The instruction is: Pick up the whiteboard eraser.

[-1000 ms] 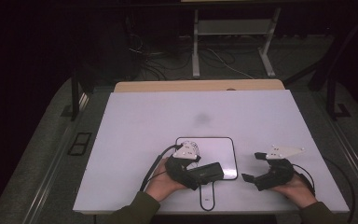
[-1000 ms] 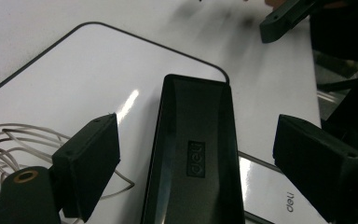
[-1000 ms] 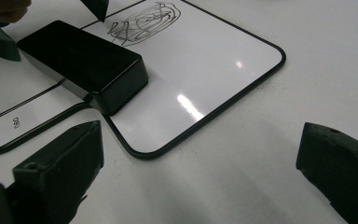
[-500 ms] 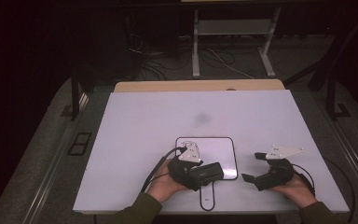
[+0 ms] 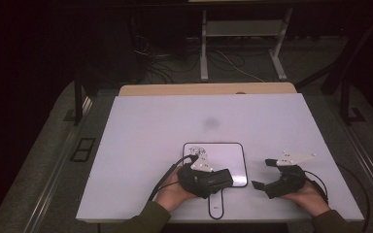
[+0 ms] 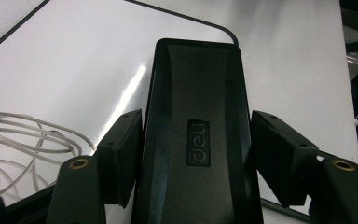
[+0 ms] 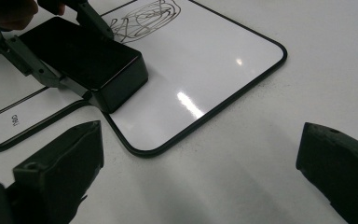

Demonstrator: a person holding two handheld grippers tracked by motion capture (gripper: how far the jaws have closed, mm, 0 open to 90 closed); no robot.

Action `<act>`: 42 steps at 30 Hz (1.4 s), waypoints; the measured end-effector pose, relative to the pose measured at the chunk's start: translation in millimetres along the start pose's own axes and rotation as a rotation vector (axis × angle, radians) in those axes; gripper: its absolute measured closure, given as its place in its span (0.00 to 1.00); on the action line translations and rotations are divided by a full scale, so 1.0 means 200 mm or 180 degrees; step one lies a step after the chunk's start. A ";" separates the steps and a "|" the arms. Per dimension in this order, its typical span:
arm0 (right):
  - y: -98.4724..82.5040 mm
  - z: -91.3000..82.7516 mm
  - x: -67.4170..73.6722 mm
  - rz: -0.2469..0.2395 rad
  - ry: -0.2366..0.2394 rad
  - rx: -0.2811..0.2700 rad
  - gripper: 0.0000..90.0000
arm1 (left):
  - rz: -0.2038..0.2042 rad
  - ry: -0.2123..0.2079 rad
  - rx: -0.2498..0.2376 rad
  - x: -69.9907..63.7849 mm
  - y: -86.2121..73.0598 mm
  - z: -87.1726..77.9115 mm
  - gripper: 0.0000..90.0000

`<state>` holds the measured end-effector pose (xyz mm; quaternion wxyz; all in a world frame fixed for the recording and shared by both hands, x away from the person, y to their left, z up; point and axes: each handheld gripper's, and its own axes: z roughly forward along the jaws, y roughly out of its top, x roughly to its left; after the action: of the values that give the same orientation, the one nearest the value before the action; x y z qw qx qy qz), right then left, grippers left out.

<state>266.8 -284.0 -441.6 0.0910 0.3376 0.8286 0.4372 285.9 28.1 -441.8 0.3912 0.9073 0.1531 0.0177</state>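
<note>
A small whiteboard (image 5: 230, 162) with a black rim lies on the white table near its front edge, with a black scribble (image 5: 199, 151) in its far left corner. On the board's near left part rests a black eraser (image 6: 196, 84) marked "deli". My left gripper (image 6: 198, 126) has just been closing, and its pads (image 6: 121, 158) now press both long sides of the eraser. From the right gripper view the eraser (image 7: 81, 58) sits flat on the whiteboard (image 7: 214, 60). My right gripper (image 5: 262, 174) rests on the table to the right of the board, open, with nothing between its fingers.
The whiteboard's handle tab (image 5: 215, 206) reaches toward the table's front edge. A thin white cable (image 6: 23, 135) loops on the table beside the left gripper. A wooden board (image 5: 204, 89) lines the far edge, with a metal stand (image 5: 243, 29) and floor cables behind.
My left gripper's jaws have closed in onto the eraser's sides. The hand shifted only slightly. The right gripper has kept still.
</note>
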 end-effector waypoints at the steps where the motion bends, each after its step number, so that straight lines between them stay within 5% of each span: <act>1: 0.00 0.00 0.00 -0.0002 0.0000 -0.0004 0.00 | -0.0003 0.0003 0.0008 0.00 0.00 0.00 0.39; 18: 0.00 0.00 0.00 0.0002 0.0008 0.0003 0.00 | 0.0211 0.0125 0.0182 -0.02 0.01 0.01 0.43; 42: 0.00 -0.01 0.00 0.0003 0.0007 0.0013 0.00 | -0.0025 -0.0019 0.0178 -0.01 0.02 -0.01 0.44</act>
<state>266.1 -284.6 -441.1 0.0891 0.3377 0.8294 0.4359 285.0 25.4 -437.4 0.3662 0.9173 0.1560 0.0092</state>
